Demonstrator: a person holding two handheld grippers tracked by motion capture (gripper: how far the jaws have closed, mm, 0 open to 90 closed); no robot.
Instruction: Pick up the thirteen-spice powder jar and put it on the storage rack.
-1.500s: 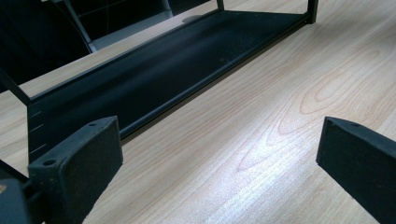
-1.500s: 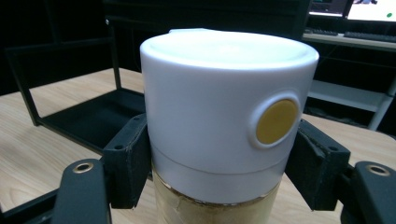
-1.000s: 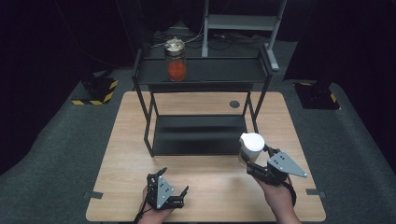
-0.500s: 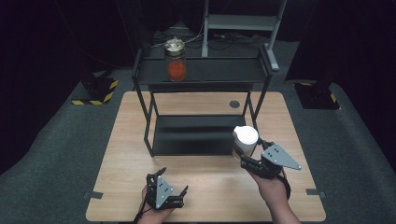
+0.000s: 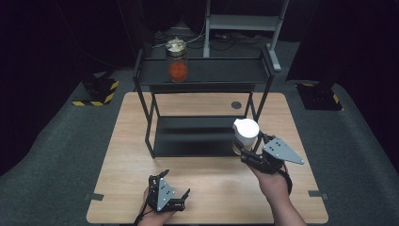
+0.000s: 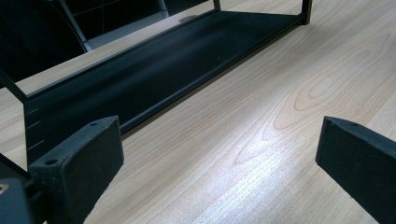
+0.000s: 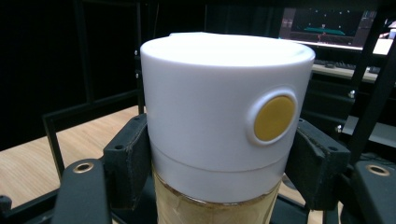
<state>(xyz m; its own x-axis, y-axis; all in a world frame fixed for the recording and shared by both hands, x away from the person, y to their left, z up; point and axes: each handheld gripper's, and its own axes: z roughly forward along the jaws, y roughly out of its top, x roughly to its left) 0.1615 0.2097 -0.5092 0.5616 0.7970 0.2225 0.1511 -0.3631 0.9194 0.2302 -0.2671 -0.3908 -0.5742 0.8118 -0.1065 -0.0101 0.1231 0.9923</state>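
My right tool (image 7: 219,182) clamps an upright jar (image 7: 224,121): white lid, yellow button, tan contents; left tool (image 6: 219,158) gapes wide.

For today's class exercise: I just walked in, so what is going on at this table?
A person works at a wooden table with a gripper in each hand. The right gripper is shut on a white-lidded jar, held beside the black shelf rack. The left gripper rests open over the table. An orange-filled jar stands on the top shelf.
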